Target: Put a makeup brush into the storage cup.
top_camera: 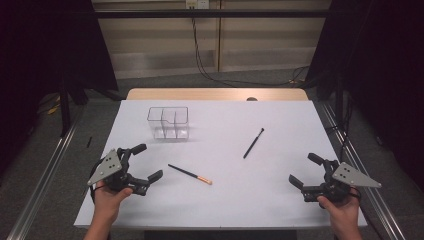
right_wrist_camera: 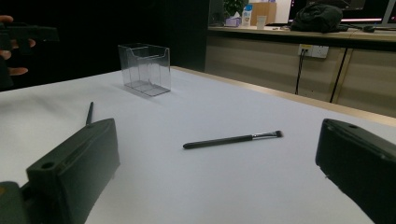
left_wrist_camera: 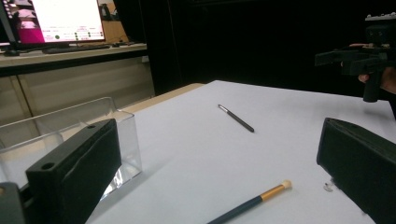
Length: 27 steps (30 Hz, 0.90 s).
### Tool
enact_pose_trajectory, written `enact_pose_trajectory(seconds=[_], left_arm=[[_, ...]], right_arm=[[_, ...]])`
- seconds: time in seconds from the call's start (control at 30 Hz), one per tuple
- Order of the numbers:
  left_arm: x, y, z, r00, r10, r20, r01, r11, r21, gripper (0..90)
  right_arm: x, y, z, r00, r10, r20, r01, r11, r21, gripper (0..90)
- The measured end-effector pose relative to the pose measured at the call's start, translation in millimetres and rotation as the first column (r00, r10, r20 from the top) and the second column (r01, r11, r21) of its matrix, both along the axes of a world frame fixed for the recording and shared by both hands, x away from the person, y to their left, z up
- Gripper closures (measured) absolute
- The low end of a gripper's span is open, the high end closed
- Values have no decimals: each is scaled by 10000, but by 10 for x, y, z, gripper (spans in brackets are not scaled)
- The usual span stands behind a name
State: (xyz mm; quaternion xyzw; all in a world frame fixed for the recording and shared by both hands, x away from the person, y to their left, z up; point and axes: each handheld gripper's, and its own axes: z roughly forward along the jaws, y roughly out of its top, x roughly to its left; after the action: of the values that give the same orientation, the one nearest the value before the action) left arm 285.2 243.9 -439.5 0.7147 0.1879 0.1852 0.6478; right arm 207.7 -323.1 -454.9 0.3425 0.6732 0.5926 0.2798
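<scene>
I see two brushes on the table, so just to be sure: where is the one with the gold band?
In the high view, the gold-banded brush lies flat near the front middle of the white table, just right of the left gripper and in front of the clear organizer.

Black brush (top_camera: 253, 143); dark, gold-banded brush (top_camera: 190, 174) — clear organizer (top_camera: 168, 122).

two makeup brushes (top_camera: 190, 174); one clear plastic organiser (top_camera: 168, 122); two grippers (top_camera: 146, 163)
</scene>
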Motion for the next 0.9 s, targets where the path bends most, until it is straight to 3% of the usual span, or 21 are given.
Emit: enact_pose_trajectory(seconds=[0.07,0.17,0.37,0.9], left_arm=[[57,-81,4,9999,-128,-38,127,9998,-150,0],[107,-164,11,9995,-316,20,316,9995,5,0],[186,-299,19,9986,-531,6,531,9986,-69,0],[424,-696,-17,9961,-880,-31,879,9955,-349,0]], right_arm=[[-12,-2,0,10000,47,21,-47,10000,-42,0],[-29,-6,-6,10000,95,6,-95,9999,-130,0],[-54,-27,9,10000,-1,59,1,10000,-39,0],[43,41,16,9994,326,133,-326,9995,12,0]])
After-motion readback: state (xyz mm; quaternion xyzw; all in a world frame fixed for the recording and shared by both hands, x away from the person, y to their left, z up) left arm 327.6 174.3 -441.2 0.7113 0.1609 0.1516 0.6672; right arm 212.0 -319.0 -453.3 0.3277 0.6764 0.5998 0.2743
